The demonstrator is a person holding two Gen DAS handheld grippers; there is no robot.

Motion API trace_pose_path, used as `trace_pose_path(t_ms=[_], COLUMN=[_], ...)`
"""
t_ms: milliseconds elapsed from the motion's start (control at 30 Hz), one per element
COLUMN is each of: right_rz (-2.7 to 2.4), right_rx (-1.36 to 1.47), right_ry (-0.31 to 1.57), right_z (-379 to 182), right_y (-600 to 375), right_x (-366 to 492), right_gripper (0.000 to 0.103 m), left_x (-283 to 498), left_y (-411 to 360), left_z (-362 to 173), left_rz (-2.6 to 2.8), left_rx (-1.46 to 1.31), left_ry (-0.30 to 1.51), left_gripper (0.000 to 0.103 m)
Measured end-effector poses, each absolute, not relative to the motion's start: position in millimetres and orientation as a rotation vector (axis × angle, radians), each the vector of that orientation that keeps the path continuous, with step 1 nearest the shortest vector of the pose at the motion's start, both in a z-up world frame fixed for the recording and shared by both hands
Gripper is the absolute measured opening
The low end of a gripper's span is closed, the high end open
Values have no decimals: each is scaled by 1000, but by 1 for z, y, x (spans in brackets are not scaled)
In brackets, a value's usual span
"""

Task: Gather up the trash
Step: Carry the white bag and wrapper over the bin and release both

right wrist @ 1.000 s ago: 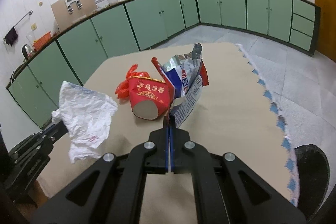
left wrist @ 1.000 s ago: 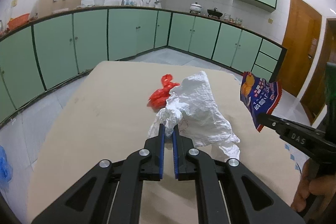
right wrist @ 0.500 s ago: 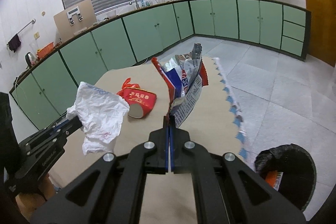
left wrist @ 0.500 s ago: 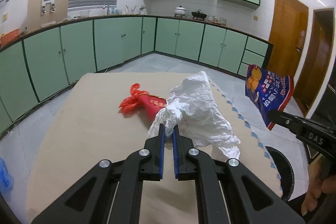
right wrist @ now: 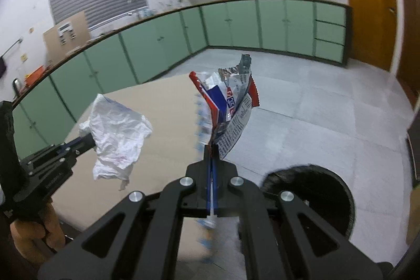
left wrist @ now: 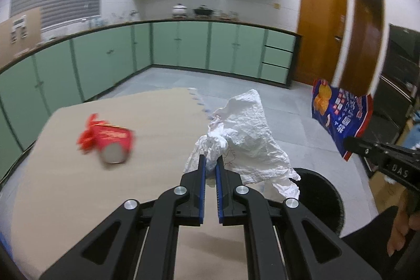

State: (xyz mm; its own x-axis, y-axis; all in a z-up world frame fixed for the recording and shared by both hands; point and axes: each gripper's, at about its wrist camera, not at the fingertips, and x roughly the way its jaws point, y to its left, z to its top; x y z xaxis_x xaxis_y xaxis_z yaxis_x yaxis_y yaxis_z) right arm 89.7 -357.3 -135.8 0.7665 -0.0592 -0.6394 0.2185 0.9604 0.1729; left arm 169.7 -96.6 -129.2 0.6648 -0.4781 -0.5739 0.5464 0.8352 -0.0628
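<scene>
Swinging both tools w/ white bag (left wrist: 244, 138) & wrapper (right wrist: 231, 101) off table (left wrist: 78, 188), bin (right wrist: 315, 190) now near.

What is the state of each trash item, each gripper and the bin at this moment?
white crumpled paper: pinched, held in the air.
snack bag: torn open, clamped, held in the air.
red cup: lying on its side on the table.
left gripper: shut on the paper.
right gripper: shut on the bag.
black bin: open, on the floor.

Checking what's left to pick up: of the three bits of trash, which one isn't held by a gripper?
The red paper cup, lying on its side on the table. The white crumpled bag is pinched in the left gripper, the snack wrapper in the right gripper.
</scene>
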Motion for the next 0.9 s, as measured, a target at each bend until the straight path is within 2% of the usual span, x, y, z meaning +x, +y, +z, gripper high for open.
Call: trace_pose_path(t_ms=[367, 667, 900], right_rz=[-290, -334, -372], right_rx=[391, 489, 521], right_ry=[874, 1000, 1029], right_z=[-220, -272, -279], right_y=[-476, -505, -517], right_x=[35, 48, 50], right_gripper=[0, 0, 13], left_x=[141, 137, 138], left_y=[-248, -324, -361], left_z=[-172, -231, -274], left_rz=[-790, -812, -825], left_rx=[222, 301, 358], left_ry=[684, 808, 899], left_gripper=[7, 7, 13])
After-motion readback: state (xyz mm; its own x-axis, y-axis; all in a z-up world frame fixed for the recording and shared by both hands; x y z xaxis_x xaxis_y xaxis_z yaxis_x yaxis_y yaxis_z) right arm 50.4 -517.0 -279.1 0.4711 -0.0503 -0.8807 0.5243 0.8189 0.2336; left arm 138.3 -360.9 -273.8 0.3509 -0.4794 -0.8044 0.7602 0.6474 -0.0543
